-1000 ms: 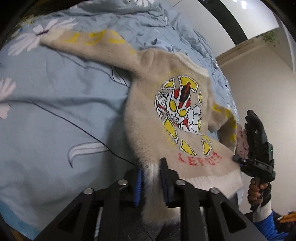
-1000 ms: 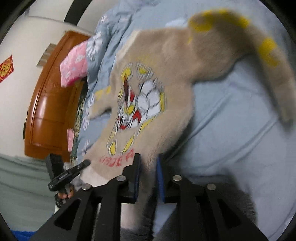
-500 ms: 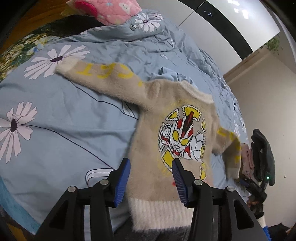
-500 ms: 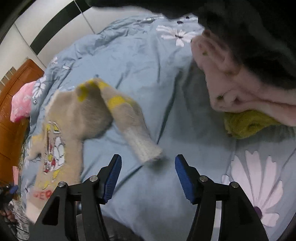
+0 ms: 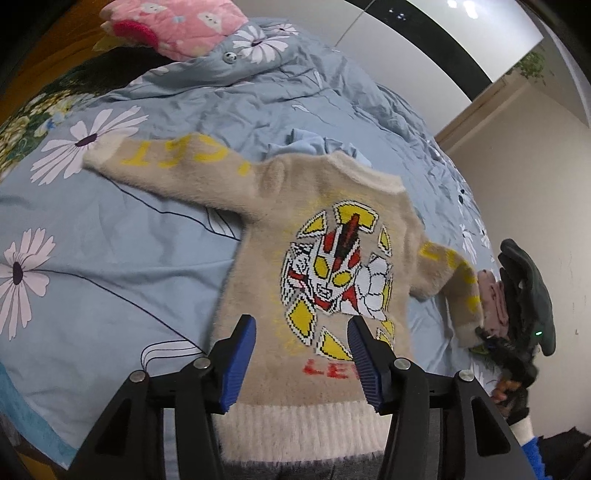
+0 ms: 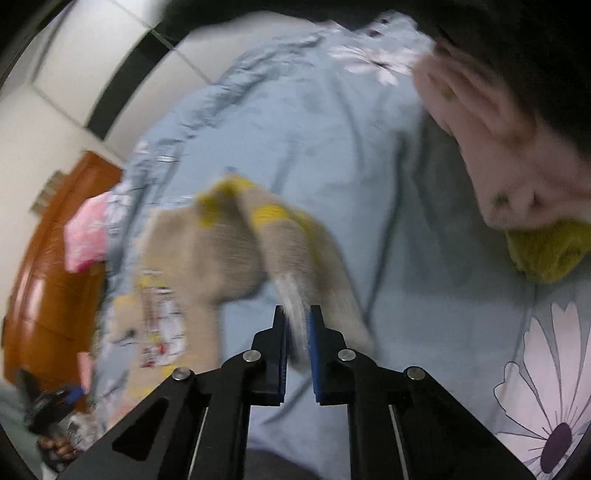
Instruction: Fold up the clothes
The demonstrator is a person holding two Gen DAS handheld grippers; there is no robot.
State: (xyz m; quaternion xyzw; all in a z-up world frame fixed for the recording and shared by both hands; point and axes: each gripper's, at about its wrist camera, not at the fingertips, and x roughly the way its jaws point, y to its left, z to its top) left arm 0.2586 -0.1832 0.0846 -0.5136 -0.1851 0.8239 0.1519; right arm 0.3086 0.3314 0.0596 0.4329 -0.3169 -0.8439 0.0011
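A fuzzy beige sweater (image 5: 314,266) with a red, yellow and white cartoon hero lies face up on the blue floral bedspread (image 5: 110,266). Its white hem (image 5: 299,428) is nearest me, one sleeve (image 5: 166,162) stretches far left. My left gripper (image 5: 301,354) is open and empty just above the hem. My right gripper (image 6: 298,343) is shut on the cuff of the other sleeve (image 6: 295,258); it also shows at the right of the left wrist view (image 5: 491,339). The right wrist view is blurred.
A pink plush pillow (image 5: 173,26) lies at the head of the bed. A pile of pink, black and mustard clothes (image 6: 517,155) sits at the right by the sleeve. A wooden door (image 6: 48,277) stands beyond the bed.
Both grippers let go of the hem and the sweater dropped flat. The left stayed open over the hem. The right moved to the sleeve and closed on its cuff.
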